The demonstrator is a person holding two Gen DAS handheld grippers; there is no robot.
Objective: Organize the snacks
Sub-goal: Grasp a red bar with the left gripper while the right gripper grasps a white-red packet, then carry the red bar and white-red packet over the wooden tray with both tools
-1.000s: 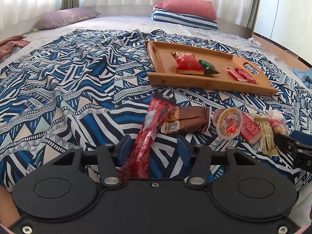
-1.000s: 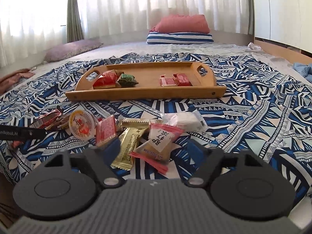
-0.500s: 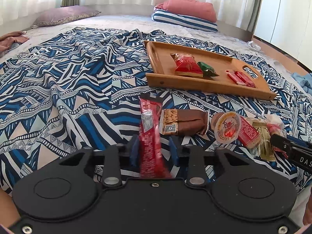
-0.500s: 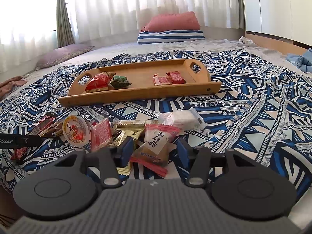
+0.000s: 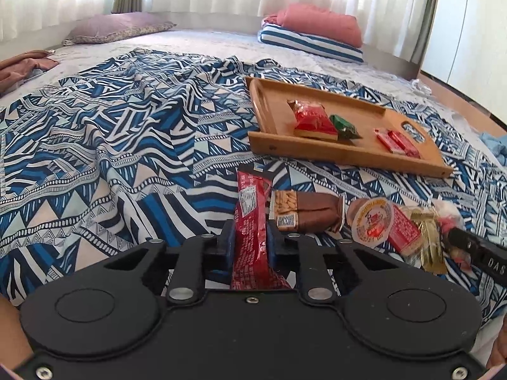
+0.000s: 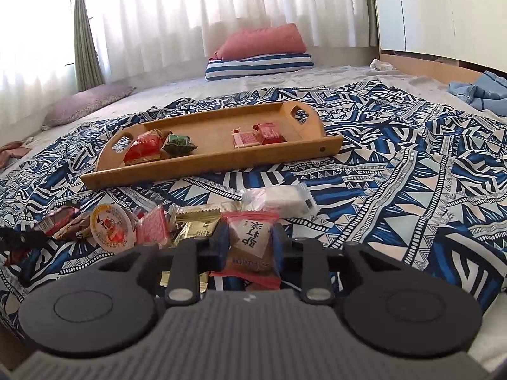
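**On the bed: snacks beside the wooden tray**

Beyond my grippers, the wooden tray (image 6: 329,145) rests on the blue patterned blanket (image 6: 412,190). It holds a red packet (image 6: 144,145) and a green candy (image 6: 179,144) near one handle, and two small red packets (image 6: 258,134) toward the other handle. On the near side of the tray, loose snacks lie on the blanket: a round jelly cup (image 6: 111,226), a gold sachet (image 6: 196,224), a white wrapped bar (image 6: 285,198) and a brown bar (image 5: 312,213) showing peanuts and a printed code.

My left gripper (image 5: 250,242) has just closed on the long red stick packet (image 5: 252,209); its pads press both sides, and a small printed label shows but cannot be read. My right gripper (image 6: 250,247), just closed too, clamps a red-edged pouch (image 6: 250,243) bearing large dark characters on a white panel. The fingertip in the left view's right edge reads "DAS".
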